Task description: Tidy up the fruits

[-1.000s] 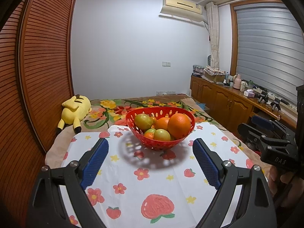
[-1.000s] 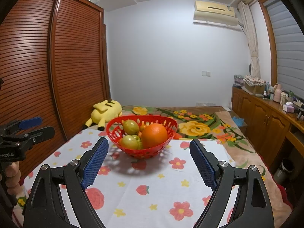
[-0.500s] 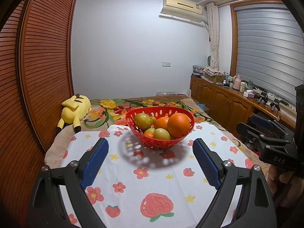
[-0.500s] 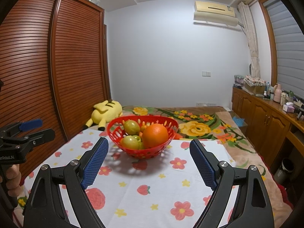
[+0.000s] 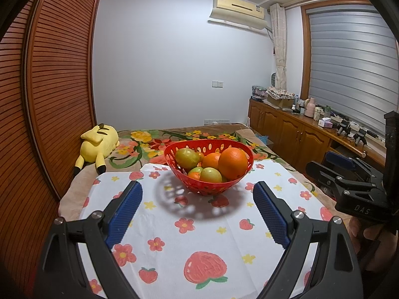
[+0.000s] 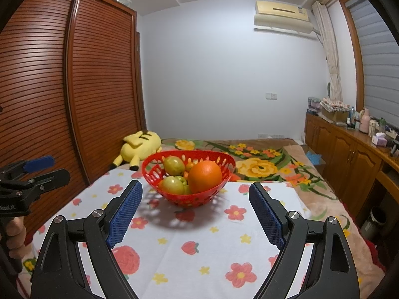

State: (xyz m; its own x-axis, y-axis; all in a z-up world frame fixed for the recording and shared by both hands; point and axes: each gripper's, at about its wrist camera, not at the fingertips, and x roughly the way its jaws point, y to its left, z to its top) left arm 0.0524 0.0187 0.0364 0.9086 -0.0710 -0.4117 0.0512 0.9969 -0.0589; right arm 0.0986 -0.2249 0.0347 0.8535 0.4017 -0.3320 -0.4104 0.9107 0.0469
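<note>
All fruit (image 5: 233, 162) sits in basket (image 5: 174, 163); both grippers (image 5: 197, 210) (image 6: 195, 209) spread, empty, well short. Start or finish, can't tell.

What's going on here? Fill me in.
A person holds a gripper in each hand over a flowered cloth. The left gripper and right gripper are both open and empty, aimed at a red basket. All the fruit in view, a big orange and smaller green and orange pieces, sits in the basket. Neither gripper touches anything.
</note>
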